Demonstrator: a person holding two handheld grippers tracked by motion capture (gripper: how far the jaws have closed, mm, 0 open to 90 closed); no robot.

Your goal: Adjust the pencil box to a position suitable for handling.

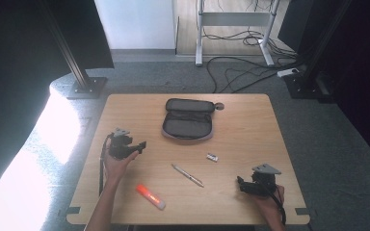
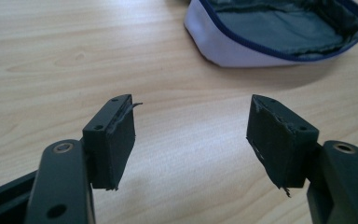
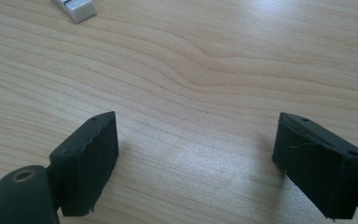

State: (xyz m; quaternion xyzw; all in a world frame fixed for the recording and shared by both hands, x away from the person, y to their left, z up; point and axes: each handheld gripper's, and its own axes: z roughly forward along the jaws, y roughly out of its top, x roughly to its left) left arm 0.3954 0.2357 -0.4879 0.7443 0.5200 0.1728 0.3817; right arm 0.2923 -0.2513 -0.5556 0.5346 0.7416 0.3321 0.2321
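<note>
While our left tongs (image 1: 142,144) hover spread wide and empty over the left side of the desk (image 1: 250,120), pointing toward the open pencil case (image 1: 188,120) that lies near the far middle edge, an orange-capped marker (image 1: 150,197) rests near the front edge. Toward the centre we see a silver pen (image 1: 187,175) lying aslant, with a small white eraser (image 1: 212,157) just beyond it. At the front right, our right tongs (image 1: 239,184) gape equally wide, holding nothing, well apart from the eraser.
</note>
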